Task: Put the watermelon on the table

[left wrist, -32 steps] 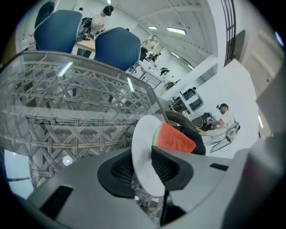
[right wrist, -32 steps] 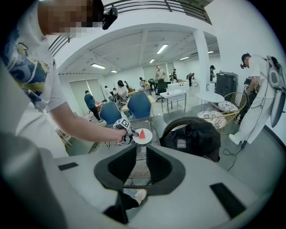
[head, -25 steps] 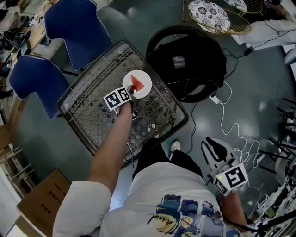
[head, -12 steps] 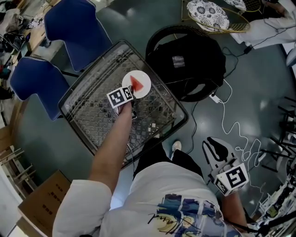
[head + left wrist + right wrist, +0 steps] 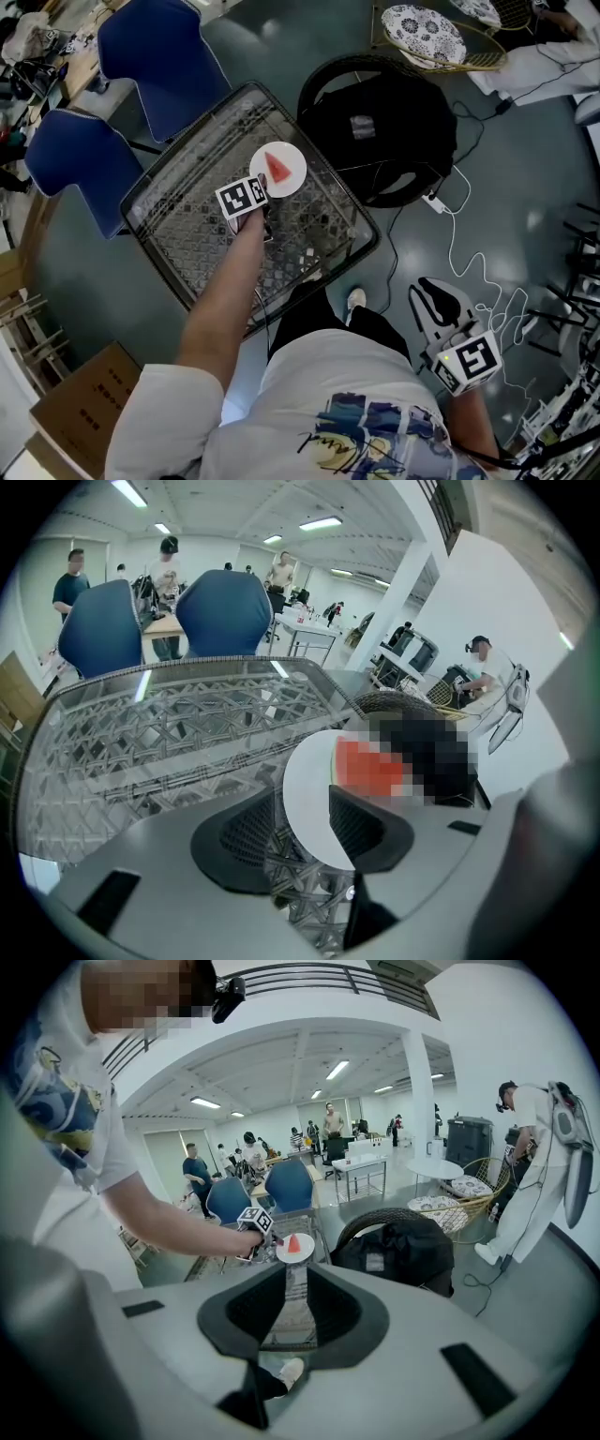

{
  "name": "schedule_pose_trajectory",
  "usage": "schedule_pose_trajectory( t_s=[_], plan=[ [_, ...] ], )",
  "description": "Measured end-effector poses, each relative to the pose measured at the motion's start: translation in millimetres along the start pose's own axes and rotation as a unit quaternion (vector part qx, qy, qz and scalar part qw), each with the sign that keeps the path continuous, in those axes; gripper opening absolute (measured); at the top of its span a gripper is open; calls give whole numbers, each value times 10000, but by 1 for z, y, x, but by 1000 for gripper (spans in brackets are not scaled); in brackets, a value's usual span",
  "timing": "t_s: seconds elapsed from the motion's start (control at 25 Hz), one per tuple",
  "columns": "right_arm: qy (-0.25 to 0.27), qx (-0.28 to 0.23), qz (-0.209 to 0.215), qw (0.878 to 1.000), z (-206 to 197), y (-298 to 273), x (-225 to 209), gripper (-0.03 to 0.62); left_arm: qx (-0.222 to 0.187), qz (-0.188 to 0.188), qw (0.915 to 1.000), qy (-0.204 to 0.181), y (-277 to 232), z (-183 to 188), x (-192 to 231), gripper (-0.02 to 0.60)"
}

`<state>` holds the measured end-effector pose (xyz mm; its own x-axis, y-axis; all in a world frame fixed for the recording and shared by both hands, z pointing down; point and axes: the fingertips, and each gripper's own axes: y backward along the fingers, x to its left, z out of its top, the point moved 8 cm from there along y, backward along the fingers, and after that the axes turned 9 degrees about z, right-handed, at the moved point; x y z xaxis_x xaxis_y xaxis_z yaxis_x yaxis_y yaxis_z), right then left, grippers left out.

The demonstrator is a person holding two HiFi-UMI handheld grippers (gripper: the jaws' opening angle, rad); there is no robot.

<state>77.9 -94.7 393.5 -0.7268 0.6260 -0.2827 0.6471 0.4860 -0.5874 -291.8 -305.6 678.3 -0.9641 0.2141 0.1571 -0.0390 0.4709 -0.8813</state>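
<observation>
A red watermelon slice (image 5: 277, 166) lies on a white plate (image 5: 293, 178) that rests on the glass-topped lattice table (image 5: 187, 234). My left gripper (image 5: 263, 190) reaches down to the plate's near rim. In the left gripper view its jaws (image 5: 305, 813) are opening, with the plate's rim (image 5: 302, 782) between them and a gap showing at the left pad; the watermelon (image 5: 361, 766) sits just beyond. My right gripper (image 5: 433, 298) hangs low at my right side, over the floor, open and empty (image 5: 298, 1288). From there the plate (image 5: 294, 1250) shows far off.
Two blue chairs (image 5: 164, 56) (image 5: 75, 164) stand at the table's far side. A black bag on a round seat (image 5: 380, 127) sits right of the table. A white cable (image 5: 459, 253) trails over the floor. A cardboard box (image 5: 84, 403) is at lower left.
The left gripper has rolled a little at the plate's rim and barely shifted. The plate with the watermelon stays where it was on the table. The right gripper has not moved.
</observation>
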Motion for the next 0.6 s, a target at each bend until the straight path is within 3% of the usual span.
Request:
schedule_pose_trajectory(
  t_s=[0.32,0.6],
  plan=[
    [271,-280,443,9983,-13,9,-7,74,-585,-248,9977,231,62,-14,4,169],
    [700,-516,1107,9900,-26,32,-10,74,-1239,-603,9891,522,167,-61,1,150]
  ],
)
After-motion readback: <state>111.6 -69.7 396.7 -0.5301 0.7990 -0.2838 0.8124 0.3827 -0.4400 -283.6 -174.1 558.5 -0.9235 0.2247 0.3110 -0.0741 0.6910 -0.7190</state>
